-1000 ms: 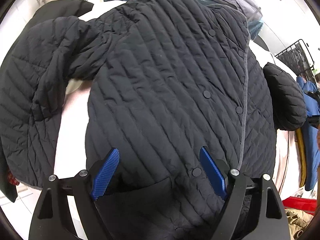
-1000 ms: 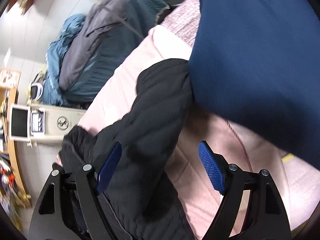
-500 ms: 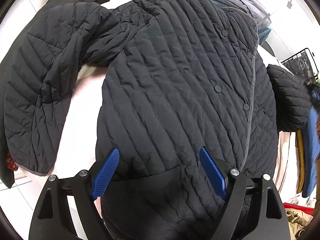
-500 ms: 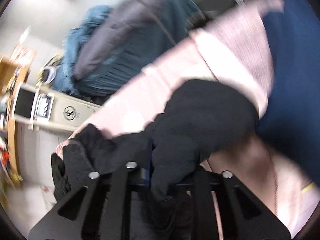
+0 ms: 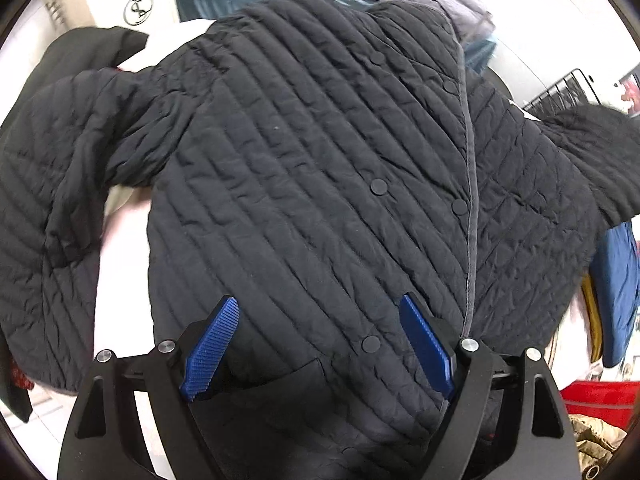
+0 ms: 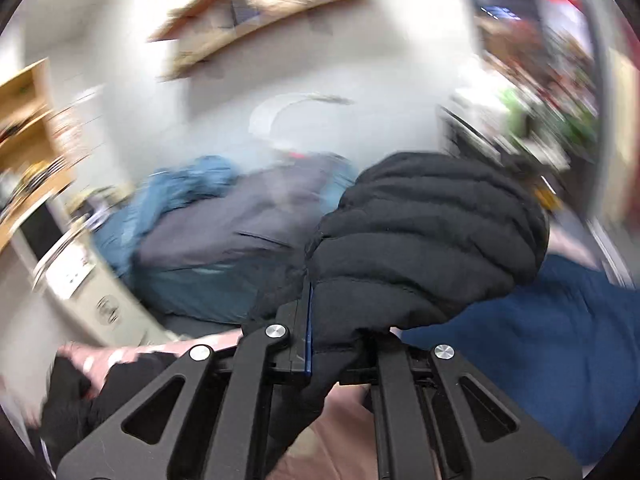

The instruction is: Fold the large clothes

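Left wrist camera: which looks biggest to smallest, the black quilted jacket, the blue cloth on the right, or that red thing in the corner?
1. black quilted jacket, far the largest, though nearest the camera.
2. blue cloth.
3. red thing, partly cut off, so unsure.

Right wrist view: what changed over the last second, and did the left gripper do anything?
The right gripper went from open around the jacket's sleeve to shut on it, then lifted it up off the pink bedding. The left gripper stayed open over the jacket, which remains spread out.
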